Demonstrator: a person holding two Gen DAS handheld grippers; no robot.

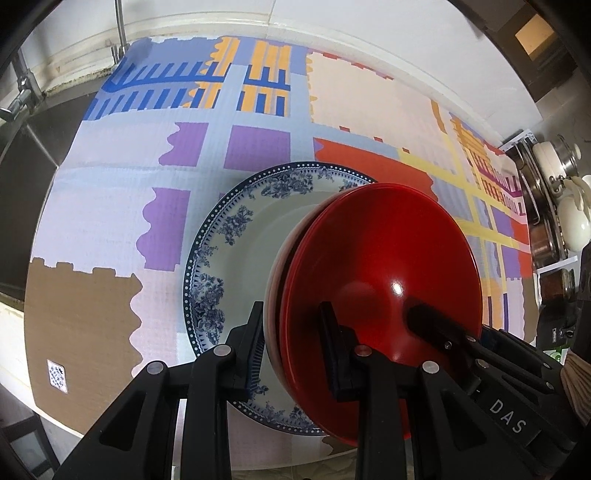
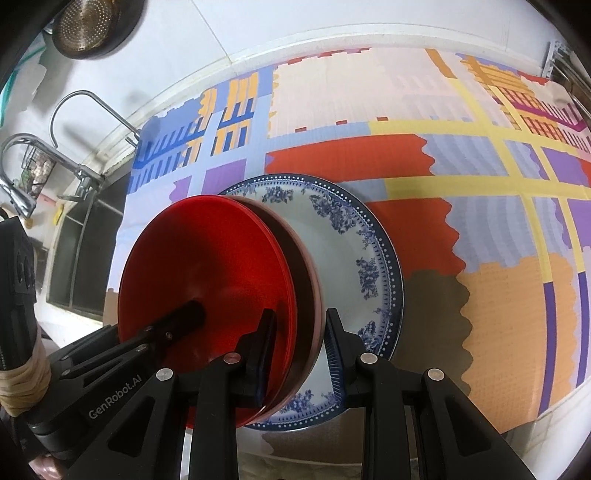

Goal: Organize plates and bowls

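A stack of red bowls, tilted on edge, was gripped at its rim between the fingers of both the left gripper and right gripper, just above the blue-patterned plate; nesting appeared done, placement remaining.

Cloth: a patchwork-patterned mat covers the worktop.
Sink: a basin lies beside the mat's edge.
Tap: chrome faucets rise behind it.
Wall: a metal strainer hangs above.
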